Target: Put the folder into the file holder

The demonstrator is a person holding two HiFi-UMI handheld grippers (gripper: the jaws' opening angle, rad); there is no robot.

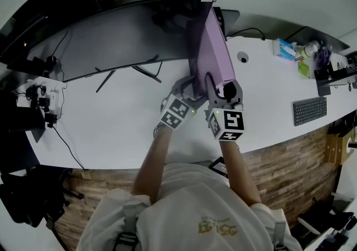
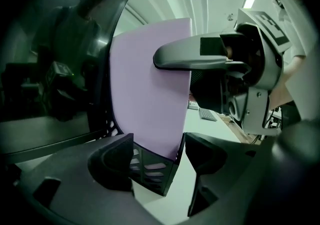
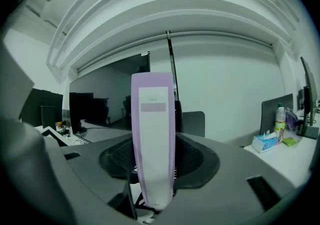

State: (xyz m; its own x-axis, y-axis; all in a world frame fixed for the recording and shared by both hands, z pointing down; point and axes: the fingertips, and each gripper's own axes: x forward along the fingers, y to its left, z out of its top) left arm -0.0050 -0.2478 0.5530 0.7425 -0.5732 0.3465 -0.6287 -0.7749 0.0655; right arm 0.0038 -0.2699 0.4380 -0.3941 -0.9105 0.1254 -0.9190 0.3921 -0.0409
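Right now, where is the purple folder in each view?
Head view: folder upright, just above centre.
Left gripper view: folder fills the centre, broad face showing.
Right gripper view: folder at centre, spine-on.
Shared landmark: the dark monitor left of it.

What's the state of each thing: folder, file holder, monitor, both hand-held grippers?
folder: upright, in file holder
file holder: on desk, holding folder
monitor: screen dark
left hand-held gripper: open, straddling holder's corner
right hand-held gripper: jaws flank folder's spine, grip unclear

White curved desk point(image 1: 122, 127), wood-plank front point(image 1: 290, 158); wide dark monitor point(image 1: 111, 38); keyboard point(image 1: 309, 111), tissue box point(image 1: 284, 48).
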